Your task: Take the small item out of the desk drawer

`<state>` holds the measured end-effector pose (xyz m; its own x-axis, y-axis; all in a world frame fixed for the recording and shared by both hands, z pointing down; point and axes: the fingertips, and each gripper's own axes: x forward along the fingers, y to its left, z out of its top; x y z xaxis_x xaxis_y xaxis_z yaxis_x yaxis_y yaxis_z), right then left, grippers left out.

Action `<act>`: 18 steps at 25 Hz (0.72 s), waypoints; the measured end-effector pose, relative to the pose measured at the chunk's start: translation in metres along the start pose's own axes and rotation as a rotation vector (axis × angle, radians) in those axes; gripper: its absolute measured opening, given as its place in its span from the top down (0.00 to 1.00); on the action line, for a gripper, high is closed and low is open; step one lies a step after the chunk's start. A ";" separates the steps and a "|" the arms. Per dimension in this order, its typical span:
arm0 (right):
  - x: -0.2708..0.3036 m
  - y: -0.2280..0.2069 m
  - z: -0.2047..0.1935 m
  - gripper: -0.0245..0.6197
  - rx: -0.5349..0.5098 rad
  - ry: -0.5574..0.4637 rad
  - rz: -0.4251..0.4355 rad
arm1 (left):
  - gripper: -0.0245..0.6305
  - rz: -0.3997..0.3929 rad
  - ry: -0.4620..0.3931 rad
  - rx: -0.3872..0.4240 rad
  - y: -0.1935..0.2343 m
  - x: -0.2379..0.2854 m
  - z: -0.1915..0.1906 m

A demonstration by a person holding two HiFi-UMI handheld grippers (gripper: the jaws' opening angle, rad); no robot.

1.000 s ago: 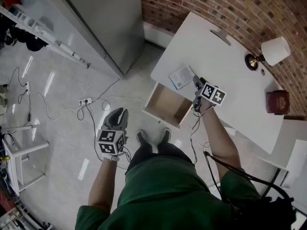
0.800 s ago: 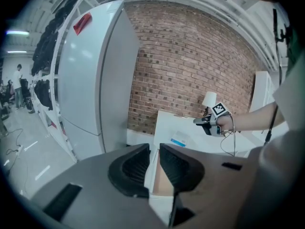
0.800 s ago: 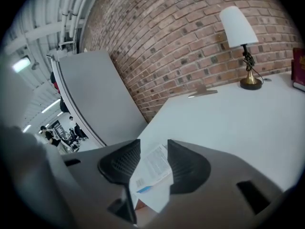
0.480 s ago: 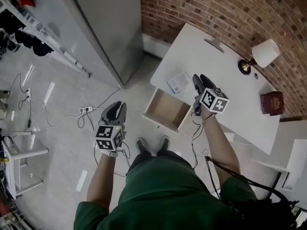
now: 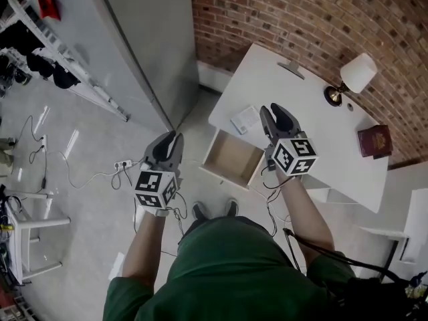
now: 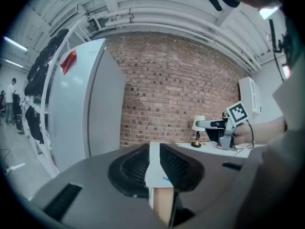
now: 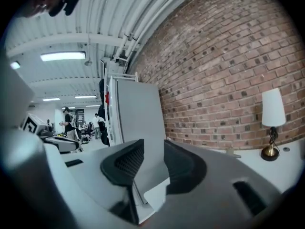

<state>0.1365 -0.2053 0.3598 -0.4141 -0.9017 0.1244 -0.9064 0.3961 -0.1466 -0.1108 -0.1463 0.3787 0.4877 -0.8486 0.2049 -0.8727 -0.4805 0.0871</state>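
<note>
both grippers are up in front of the person now, well above the floor (image 5: 80,199). the left gripper (image 5: 168,139) hangs over bare floor to the left of the open drawer (image 5: 231,158), in line with the corner of the tall grey cabinet (image 5: 140,39). in the left gripper view its fingers (image 6: 131,168) stand a narrow gap apart, nothing between them, only the far surface and the brick wall (image 6: 176,94) showing through.

the right gripper (image 5: 279,114) hovers over the white surface (image 5: 321,146), just right of the drawer's back corner. its fingers (image 7: 125,163) have just been closing, yet a clear gap remains, and the right gripper view shows only the grey cabinet side and the edge of the surface through it. it carries nothing.

and the small item (image 5: 245,120)? a flat, pale packet, lying on the surface close to the front edge, just beside the right gripper's tips and just behind the drawer. the drawer is pulled out, its brown bottom bare.

further along the surface a lamp (image 5: 357,73) with a white shade stands by the wall, and a dark red book (image 5: 373,141) lies near the far end. down below, the person's shoes (image 5: 200,210) show in front of the drawer, with a power strip (image 5: 122,164) and its cable on the floor under the left gripper.
</note>
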 end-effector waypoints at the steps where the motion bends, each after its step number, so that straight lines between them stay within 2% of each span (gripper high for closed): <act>1: -0.003 0.006 0.010 0.76 -0.026 -0.020 0.008 | 0.87 0.001 -0.022 0.007 -0.002 -0.003 0.010; 7: -0.021 0.041 0.058 0.81 -0.135 -0.125 0.054 | 0.87 0.034 -0.126 0.071 -0.010 -0.024 0.056; 10: -0.023 0.061 0.066 0.86 -0.178 -0.148 0.102 | 0.87 0.059 -0.150 0.116 -0.014 -0.032 0.067; 18: -0.016 0.085 0.069 0.93 -0.240 -0.151 0.181 | 0.87 0.105 -0.190 0.119 -0.018 -0.042 0.086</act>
<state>0.0720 -0.1696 0.2780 -0.5693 -0.8215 -0.0324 -0.8206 0.5653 0.0842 -0.1132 -0.1207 0.2847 0.4005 -0.9161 0.0189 -0.9151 -0.4009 -0.0429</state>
